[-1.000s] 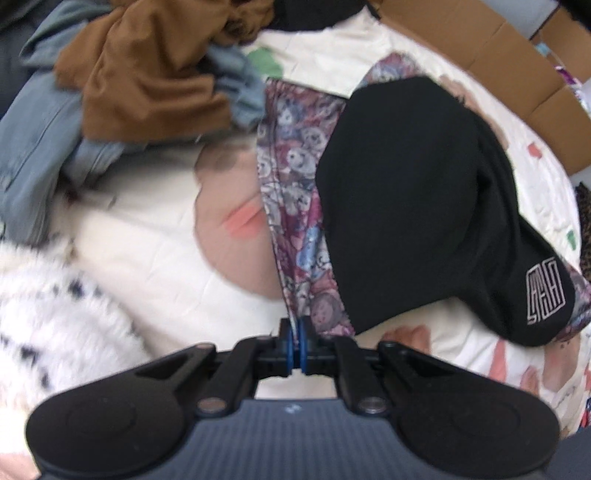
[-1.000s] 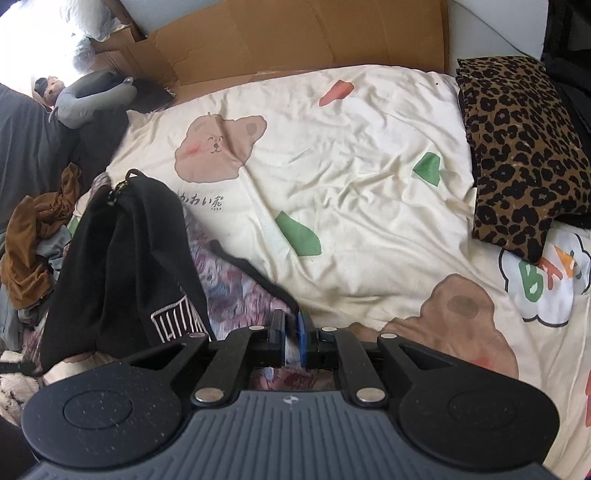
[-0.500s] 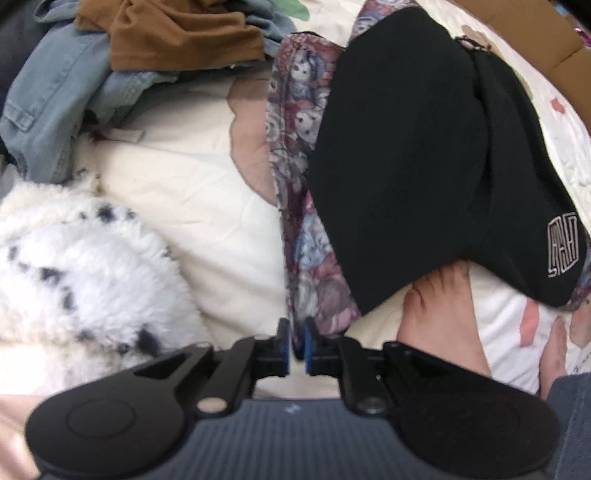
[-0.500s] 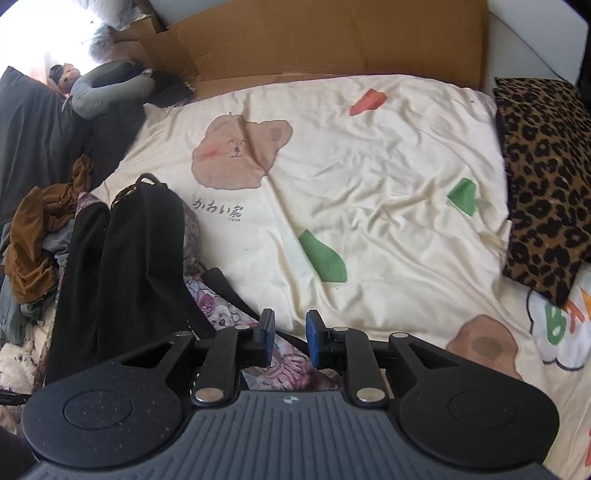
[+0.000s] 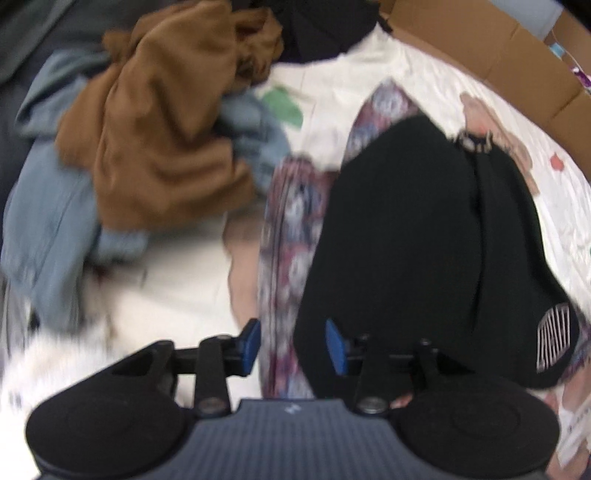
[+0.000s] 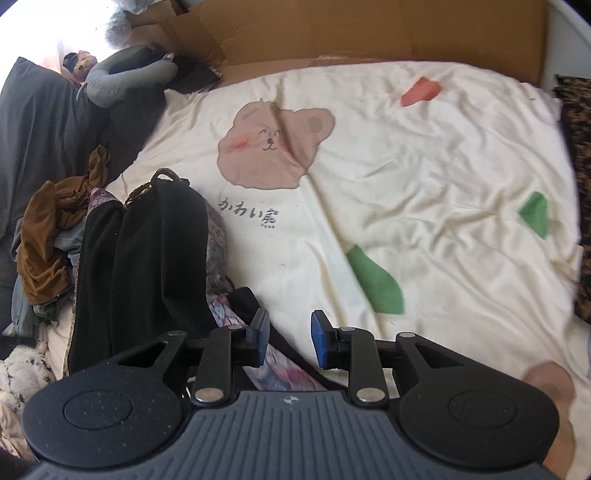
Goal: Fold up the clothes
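now both grippers over folded black garment (image 5: 406, 240), left gripper (image 5: 293, 343) fingers spread, right gripper (image 6: 288, 338) fingers spread

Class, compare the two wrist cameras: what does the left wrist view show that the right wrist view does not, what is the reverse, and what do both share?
Only the left wrist view shows the white logo on the black garment and the left gripper, open.

Only the right wrist view shows the bear face print, the leopard-print fabric and the right gripper, open.

Both show the black garment on the patterned garment, the brown garment, the cream sheet and cardboard.
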